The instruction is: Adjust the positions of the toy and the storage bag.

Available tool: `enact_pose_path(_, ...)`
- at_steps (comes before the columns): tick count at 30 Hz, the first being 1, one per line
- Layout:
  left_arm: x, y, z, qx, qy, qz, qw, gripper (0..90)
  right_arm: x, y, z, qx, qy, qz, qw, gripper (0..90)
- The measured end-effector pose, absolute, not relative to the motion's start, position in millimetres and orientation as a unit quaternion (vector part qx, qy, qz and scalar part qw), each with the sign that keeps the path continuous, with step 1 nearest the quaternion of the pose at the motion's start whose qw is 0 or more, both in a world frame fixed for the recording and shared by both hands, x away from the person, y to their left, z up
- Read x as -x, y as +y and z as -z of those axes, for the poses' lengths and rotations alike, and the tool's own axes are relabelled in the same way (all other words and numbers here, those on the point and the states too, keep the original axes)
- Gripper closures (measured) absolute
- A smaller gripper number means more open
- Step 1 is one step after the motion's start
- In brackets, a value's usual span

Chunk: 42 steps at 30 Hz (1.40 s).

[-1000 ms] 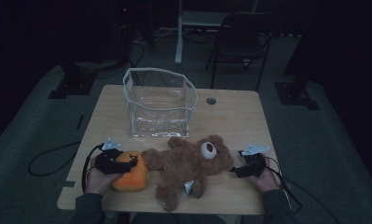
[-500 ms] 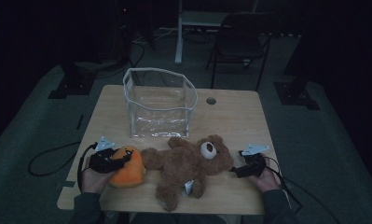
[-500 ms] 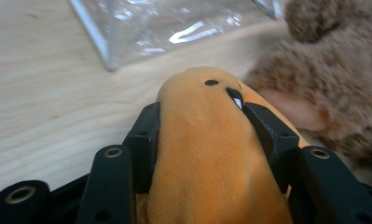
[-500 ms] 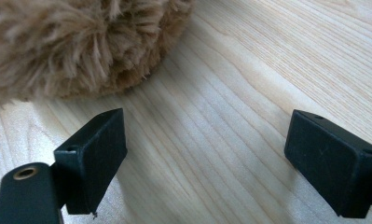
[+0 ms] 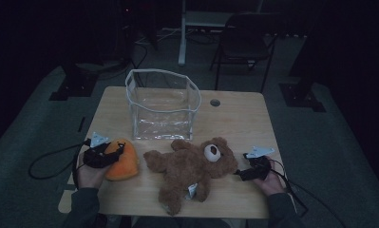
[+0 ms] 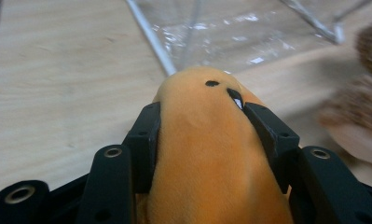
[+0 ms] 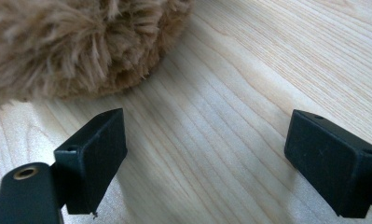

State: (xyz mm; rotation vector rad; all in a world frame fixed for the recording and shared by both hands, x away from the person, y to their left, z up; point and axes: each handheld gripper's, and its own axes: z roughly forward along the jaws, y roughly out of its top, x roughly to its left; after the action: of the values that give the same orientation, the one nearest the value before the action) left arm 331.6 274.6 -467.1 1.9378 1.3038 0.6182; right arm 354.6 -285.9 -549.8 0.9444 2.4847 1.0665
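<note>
An orange plush toy (image 5: 124, 164) (image 6: 211, 168) sits at the table's front left, and my left gripper (image 5: 117, 151) (image 6: 203, 114) is shut on it. Its jaws have just been closing, and both pads now press into the toy's sides. A brown teddy bear (image 5: 192, 166) (image 7: 72, 42) lies on its back at the front middle. My right gripper (image 5: 238, 173) (image 7: 207, 140) rests low on the wood just right of the bear's head, open, with bare table between its jaws. A clear plastic bag (image 5: 163, 102) (image 6: 230, 28) stands open behind the toys.
The wooden table (image 5: 239, 123) has a small round grommet (image 5: 215, 102) right of the bag. Cables trail off both front corners. A dark chair (image 5: 246, 42) and a white stand (image 5: 182, 33) are on the floor beyond the far edge.
My left gripper closed on the orange toy and carried it a little left and away from the bear. The right gripper and the bear stayed put.
</note>
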Motion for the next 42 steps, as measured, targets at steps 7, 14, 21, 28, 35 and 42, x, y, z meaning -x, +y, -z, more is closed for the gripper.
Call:
enact_pose_path(7,-358.1,276.7,461.5,-0.747,0.501,-0.276,0.34,50.3,-354.6,-285.9,549.8,-0.327,0.859,-0.369,0.139,12.2)
enact_pose_path(14,-391.1,284.8,457.3,-0.733,0.515,-0.288,0.34,49.4,-354.6,-285.9,549.8,-0.327,0.859,-0.369,0.138,12.2)
enact_pose_path(21,-415.4,286.7,458.2,-0.725,0.522,-0.298,0.336,47.4,-354.6,-286.0,549.8,-0.327,0.859,-0.369,0.139,12.2)
enact_pose_path(28,-431.8,295.2,476.2,-0.723,0.539,-0.255,0.349,34.4,-354.6,-286.0,549.8,-0.326,0.859,-0.368,0.139,12.2)
enact_pose_path(35,-426.9,292.5,463.3,-0.716,0.537,-0.27,0.354,24.3,-354.7,-286.0,549.8,-0.327,0.859,-0.369,0.139,12.2)
enact_pose_path(42,-411.6,281.9,442.4,-0.709,0.518,-0.303,0.372,24.3,-354.7,-286.1,549.8,-0.327,0.859,-0.369,0.139,12.2)
